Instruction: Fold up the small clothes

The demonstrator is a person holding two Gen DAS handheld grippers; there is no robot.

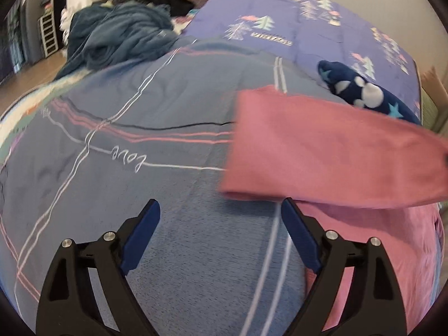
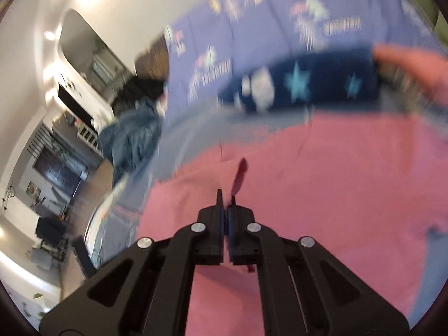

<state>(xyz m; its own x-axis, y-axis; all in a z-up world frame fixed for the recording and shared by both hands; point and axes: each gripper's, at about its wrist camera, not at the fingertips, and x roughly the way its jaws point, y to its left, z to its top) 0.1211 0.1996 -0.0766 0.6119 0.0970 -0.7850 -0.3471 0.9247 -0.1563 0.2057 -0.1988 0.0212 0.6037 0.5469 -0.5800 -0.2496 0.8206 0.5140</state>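
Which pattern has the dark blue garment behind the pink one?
Light stars and white blobs on the dark blue garment; left wrist view.

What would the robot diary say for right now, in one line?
step: folding pink cotton garment on grey striped bedspread | left gripper: open, empty | right gripper: shut on pink cloth | navy star-print garment: waiting behind

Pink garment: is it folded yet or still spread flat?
Partly folded. The pink garment has one long section doubled across its lower part, the rest lying spread on the bedcover.
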